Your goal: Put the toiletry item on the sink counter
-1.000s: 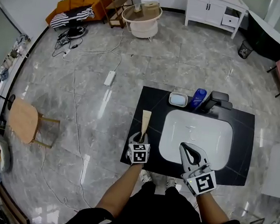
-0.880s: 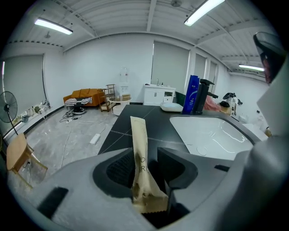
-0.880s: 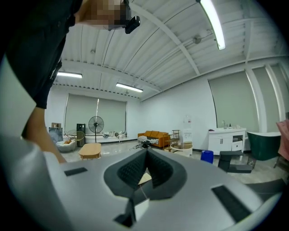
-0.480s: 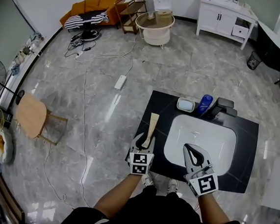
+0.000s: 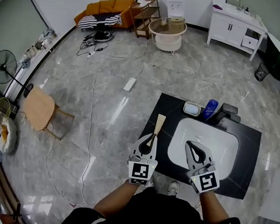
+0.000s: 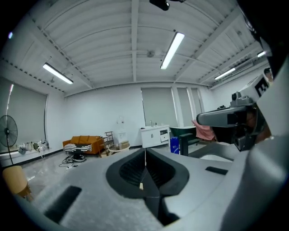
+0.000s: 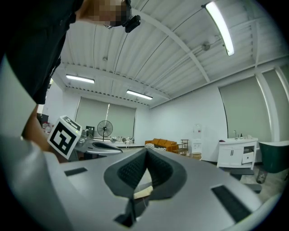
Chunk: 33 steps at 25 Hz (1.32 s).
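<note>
We log wooden toiletry item (image 5: pixel 157 125) lengthwise just ahead of left tongs (image 5: pixel 149 138), closing empty; right tongs (image 5: pixel 190 145) clenched, farther

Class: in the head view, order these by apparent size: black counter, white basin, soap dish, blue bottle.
1. black counter
2. white basin
3. soap dish and blue bottle, tied: they look about alike.

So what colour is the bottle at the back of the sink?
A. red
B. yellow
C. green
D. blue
D: the head view shows a blue bottle standing on the black counter, between the small dish and the black tap.
</note>
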Tool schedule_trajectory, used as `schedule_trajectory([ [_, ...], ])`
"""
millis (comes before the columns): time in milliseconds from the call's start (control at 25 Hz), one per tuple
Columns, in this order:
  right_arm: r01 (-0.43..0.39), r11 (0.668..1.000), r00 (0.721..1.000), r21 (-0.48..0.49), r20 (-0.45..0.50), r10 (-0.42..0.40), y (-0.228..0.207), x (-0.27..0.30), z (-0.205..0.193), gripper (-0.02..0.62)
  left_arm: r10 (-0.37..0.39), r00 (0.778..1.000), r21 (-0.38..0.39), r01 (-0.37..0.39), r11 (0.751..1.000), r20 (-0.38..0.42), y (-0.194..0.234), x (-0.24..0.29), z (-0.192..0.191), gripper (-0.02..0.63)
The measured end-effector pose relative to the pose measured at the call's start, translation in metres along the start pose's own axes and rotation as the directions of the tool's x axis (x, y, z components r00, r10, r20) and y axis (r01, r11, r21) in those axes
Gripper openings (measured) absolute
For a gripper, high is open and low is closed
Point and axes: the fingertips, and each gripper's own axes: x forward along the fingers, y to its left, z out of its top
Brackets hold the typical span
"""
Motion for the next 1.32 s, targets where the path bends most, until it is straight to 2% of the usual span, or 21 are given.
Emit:
schedule_trajectory([
  [120, -0.001, 1.000, 1.000, -0.013, 0.000, 0.001, -0.002, 0.003, 0.010, 0.005, 0.007, 0.999, -0.031, -0.006, 1.000, 0.038, 0.004, -0.006, 0.010, 0.012],
  [280, -0.003, 0.999, 0.999, -0.036, 0.034, 0.004, -0.005, 0.000, 0.024, 0.005, 0.007, 0.999, -0.061, -0.005, 0.998, 0.035, 0.002, -0.014, 0.014, 0.012],
  [560, 0.029, 0.998, 0.999, -0.060, 0.033, -0.027, -0.004, -0.007, 0.037, 0.003, 0.000, 1.000, -0.069, 0.002, 0.998, 0.031, -0.001, -0.022, 0.019, 0.012],
  [920, 0.054, 0.996, 0.994, -0.072, 0.100, -0.047, -0.013, -0.009, 0.050, 0.003, -0.012, 1.000, -0.091, 0.014, 0.996, 0.028, -0.003, -0.017, 0.025, 0.012],
  [1320, 0.052, 0.997, 0.993, -0.063, 0.109, -0.045, -0.011, -0.008, 0.053, 0.003, -0.018, 0.999, -0.096, 0.021, 0.995, 0.030, -0.001, -0.019, 0.026, 0.012],
])
